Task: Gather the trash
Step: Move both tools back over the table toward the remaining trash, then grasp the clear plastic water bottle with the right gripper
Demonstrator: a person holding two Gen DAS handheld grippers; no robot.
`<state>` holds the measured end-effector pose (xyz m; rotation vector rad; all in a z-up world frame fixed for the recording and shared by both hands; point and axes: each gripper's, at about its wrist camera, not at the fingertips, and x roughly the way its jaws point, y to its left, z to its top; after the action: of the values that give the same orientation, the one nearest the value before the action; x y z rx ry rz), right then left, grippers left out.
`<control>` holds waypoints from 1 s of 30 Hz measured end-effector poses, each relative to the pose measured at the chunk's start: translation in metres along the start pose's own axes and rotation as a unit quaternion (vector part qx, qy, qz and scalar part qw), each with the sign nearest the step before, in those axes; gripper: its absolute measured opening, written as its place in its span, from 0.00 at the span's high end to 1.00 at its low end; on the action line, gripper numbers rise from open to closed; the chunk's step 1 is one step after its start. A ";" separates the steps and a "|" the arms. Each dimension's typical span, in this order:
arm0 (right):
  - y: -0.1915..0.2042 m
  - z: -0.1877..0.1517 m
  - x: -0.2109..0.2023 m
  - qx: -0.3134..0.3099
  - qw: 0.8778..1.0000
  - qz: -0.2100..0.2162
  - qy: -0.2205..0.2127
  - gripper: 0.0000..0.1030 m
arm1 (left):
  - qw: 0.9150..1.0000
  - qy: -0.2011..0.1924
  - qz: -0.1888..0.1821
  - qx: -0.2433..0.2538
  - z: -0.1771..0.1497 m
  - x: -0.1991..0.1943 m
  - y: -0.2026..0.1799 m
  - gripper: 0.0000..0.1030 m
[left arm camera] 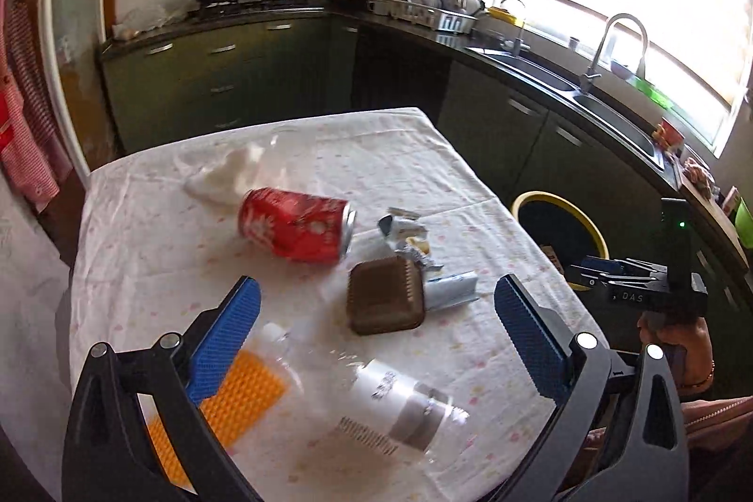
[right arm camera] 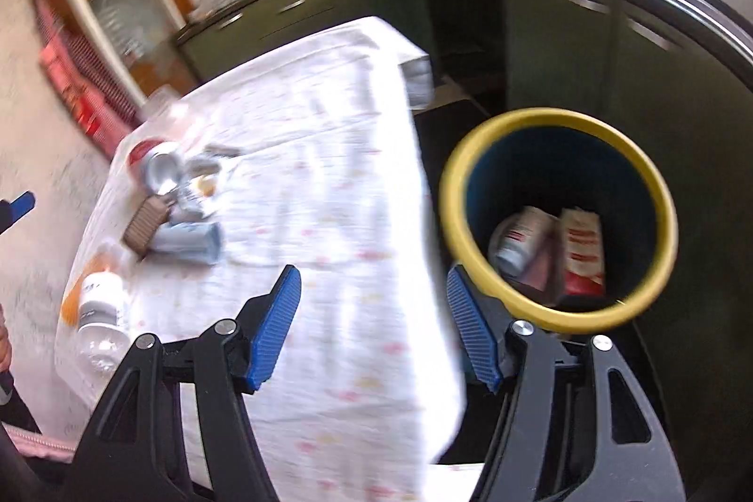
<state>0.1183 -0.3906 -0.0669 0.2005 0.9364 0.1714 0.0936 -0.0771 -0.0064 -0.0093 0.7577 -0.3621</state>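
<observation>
Partly done: two or three cartons [right arm camera: 583, 252] already lay in yellow-rimmed bin [right arm camera: 560, 215] beside table [left arm camera: 155, 219]. Left on cloth: red can [left arm camera: 294, 225], clear bottle [left arm camera: 376, 401], brown tray [left arm camera: 386, 302], wrappers [left arm camera: 409, 236], tissue [left arm camera: 223, 172]. Left gripper [left arm camera: 376, 316] spread wide, empty; right gripper [right arm camera: 372, 328] parted, empty.

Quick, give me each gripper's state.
Left gripper: open, fingers wide, holding nothing.
Right gripper: open, holding nothing.

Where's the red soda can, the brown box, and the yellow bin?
red soda can [left arm camera: 294, 227]: left wrist view, middle of its side.
brown box [left arm camera: 383, 302]: left wrist view, centre of its lid.
yellow bin [right arm camera: 555, 118]: right wrist view, far rim.
</observation>
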 end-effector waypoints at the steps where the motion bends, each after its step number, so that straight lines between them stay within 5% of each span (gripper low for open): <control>1: 0.014 0.002 0.003 -0.014 1.000 0.009 0.005 0.40 | 1.000 0.000 0.005 -0.007 -0.006 -0.002 0.007 0.05; 9: 0.118 -0.002 0.029 -0.094 0.990 0.096 0.053 0.40 | 0.997 0.011 0.046 -0.054 -0.050 -0.022 0.061 0.05; 17: 0.204 -0.023 0.023 -0.206 0.958 0.160 0.118 0.40 | 0.995 0.011 0.068 -0.069 -0.067 -0.039 0.080 0.05; 30: 0.274 -0.003 0.093 -0.305 0.900 0.097 0.296 0.39 | 0.994 -0.002 0.063 -0.087 -0.083 -0.055 0.089 0.05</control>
<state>0.1539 -0.1033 -0.0742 -0.3666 1.4162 0.7305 0.0291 0.0342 -0.0421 -0.1259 0.7794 -0.1752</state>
